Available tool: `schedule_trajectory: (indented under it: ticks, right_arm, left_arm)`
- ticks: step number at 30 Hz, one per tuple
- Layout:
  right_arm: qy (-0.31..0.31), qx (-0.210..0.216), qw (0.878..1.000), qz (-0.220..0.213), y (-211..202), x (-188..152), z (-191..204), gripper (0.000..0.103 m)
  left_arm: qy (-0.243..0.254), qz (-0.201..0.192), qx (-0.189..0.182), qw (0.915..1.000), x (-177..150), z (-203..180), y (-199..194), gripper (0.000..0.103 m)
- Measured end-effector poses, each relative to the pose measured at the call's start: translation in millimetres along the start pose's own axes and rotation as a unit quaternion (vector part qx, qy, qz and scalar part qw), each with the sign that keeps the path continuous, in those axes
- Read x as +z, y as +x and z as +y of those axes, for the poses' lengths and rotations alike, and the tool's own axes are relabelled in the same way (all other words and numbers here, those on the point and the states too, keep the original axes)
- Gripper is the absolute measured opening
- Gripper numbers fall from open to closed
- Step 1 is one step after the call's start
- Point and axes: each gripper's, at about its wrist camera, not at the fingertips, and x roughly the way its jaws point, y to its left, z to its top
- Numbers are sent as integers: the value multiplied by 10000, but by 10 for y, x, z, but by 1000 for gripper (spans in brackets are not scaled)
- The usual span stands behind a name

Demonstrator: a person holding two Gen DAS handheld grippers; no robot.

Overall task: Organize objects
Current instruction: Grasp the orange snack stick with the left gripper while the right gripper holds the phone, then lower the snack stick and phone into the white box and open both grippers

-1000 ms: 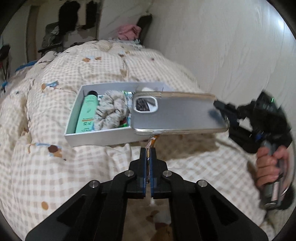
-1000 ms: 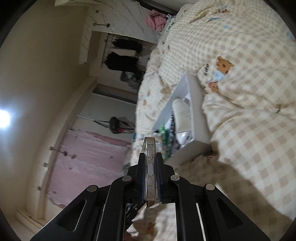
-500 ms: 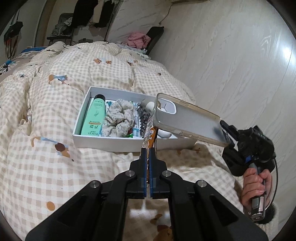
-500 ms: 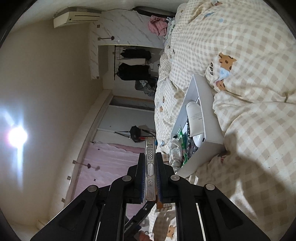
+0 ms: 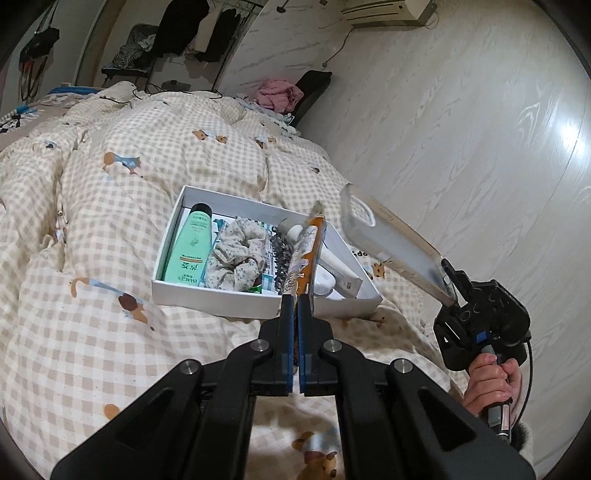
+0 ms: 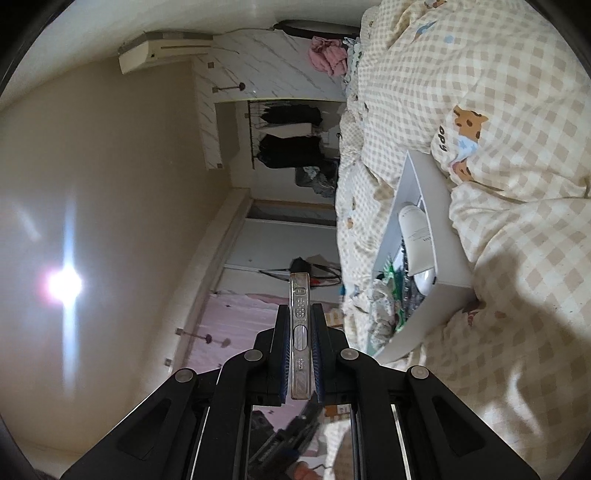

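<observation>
A white box point(image 5: 207, 297) lies on the checked quilt, holding a green bottle point(image 5: 188, 247), a floral scrunchie point(image 5: 236, 258), a dark hair clip point(image 5: 281, 260) and a white tube point(image 5: 338, 271). My left gripper point(image 5: 296, 299) is shut on a thin orange-and-white packet point(image 5: 310, 243), held above the box's near edge. My right gripper point(image 6: 299, 314) is shut on a clear phone case point(image 6: 298, 332), seen edge-on. In the left wrist view the case point(image 5: 395, 243) is lifted to the right of the box, tilted. The box also shows in the right wrist view point(image 6: 450, 273).
The quilt point(image 5: 92, 332) covers the bed around the box. A wood-grain wall point(image 5: 461, 129) runs along the bed's right side. Pink cloth point(image 5: 277, 92) and a dark cushion point(image 5: 314, 79) lie at the far end. Clothes hang on a rack point(image 5: 192, 33) behind.
The right gripper has lifted the phone case up and to the right, off the box, tilting it. The left gripper has risen with the packet, which now stands over the box.
</observation>
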Motion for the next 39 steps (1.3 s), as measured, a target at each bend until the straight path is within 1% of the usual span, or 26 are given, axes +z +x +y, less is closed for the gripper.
schedule_trajectory:
  ticks: [4, 9, 11, 14, 17, 20, 22, 25, 27, 30, 32, 34, 35, 36, 37, 39]
  right_arm:
    - [73, 37, 9999, -68, 41, 22, -72, 10]
    - [91, 47, 9999, -91, 132, 61, -83, 10]
    - [71, 37, 9999, -96, 226, 99, -78, 10]
    - [86, 107, 9999, -88, 440, 149, -116, 10]
    - [129, 98, 9998, -106, 661, 204, -200, 10]
    - [123, -69, 9998, -149, 850, 251, -279, 10]
    - [105, -170, 9997, -172, 925, 258, -296, 10]
    - [-9, -430, 9988, -234, 1050, 284, -305, 10]
    - [-271, -652, 9971, -295, 1130, 287, -259, 10]
    - [-874, -1124, 9890, -402, 1245, 250, -113, 10]
    - [-1380, -1525, 9776, -455, 1364, 187, -21, 10]
    - [-1619, -1731, 9706, -412, 1486, 149, 34, 10]
    - [-1778, -1925, 9643, -377, 1569, 132, 68, 10]
    - [-1912, -2079, 9586, -353, 1639, 114, 103, 10]
    - [-1981, -2156, 9556, -337, 1626, 94, 154, 10]
    - [-2140, -2361, 9474, -302, 1689, 55, 219, 10]
  left_arm:
    - [-67, -87, -43, 9999, 27, 30, -49, 2]
    - [-102, -304, -239, 9992, 79, 42, -133, 2]
    - [-139, -392, -293, 9987, 105, 59, -126, 2]
    - [-143, -461, -230, 9986, 161, 94, -79, 2]
    - [-368, -620, -298, 9970, 249, 204, -22, 2]
    - [-636, -686, -267, 9953, 353, 338, 86, 2]
    - [-855, -671, -449, 9931, 403, 424, 193, 2]
    - [-942, -640, -279, 9931, 441, 473, 372, 2]
    - [-969, -606, -238, 9932, 440, 495, 480, 2]
    - [-847, -512, -46, 9951, 393, 489, 632, 2]
    - [-750, -486, 51, 9960, 351, 466, 690, 2]
    - [-581, -366, 217, 9974, 337, 419, 746, 2]
    - [-522, -350, 254, 9977, 332, 398, 753, 2]
    - [-484, -345, 239, 9979, 328, 385, 756, 2]
    - [-434, -346, 203, 9983, 321, 370, 760, 2]
    - [-347, -320, 282, 9985, 308, 346, 769, 2]
